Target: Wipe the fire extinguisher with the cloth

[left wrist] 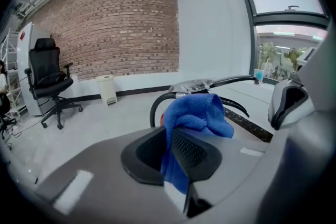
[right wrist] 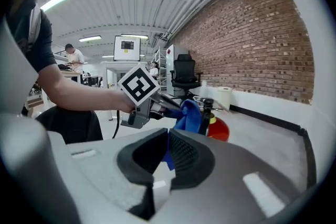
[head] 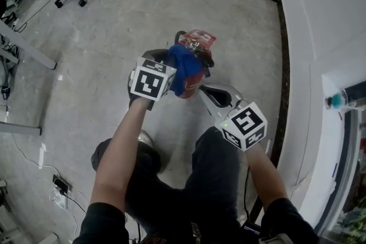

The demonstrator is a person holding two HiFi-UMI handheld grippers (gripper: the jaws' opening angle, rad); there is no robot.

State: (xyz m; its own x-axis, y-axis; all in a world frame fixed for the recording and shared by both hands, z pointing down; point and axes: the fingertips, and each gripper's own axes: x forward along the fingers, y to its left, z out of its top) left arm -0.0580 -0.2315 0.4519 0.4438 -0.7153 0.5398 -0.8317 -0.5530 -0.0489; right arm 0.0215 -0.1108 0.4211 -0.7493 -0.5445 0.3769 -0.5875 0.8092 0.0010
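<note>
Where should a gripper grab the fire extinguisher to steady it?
Probably the black handle atop the fire extinguisher, coming from the person's right. It is a thin bar, while the round body looks too wide for jaws, and the left gripper holds the blue cloth against the other side.

**Left gripper** (head: 170, 71): carried forward on a bare, extended left forearm (head: 117, 151). It points away from the body and tilts downward, with its marker cube (head: 151, 80) facing up. The jaws are clamped on a bunched blue cloth (left wrist: 197, 113), which stands up between the pads.

**Right gripper** (head: 206, 90): held nearer the body on the right forearm (head: 266, 174) and angled inward toward the left gripper's tip. The jaws are nearly together, with a strip of the same cloth caught in the narrow slit between them.
</note>
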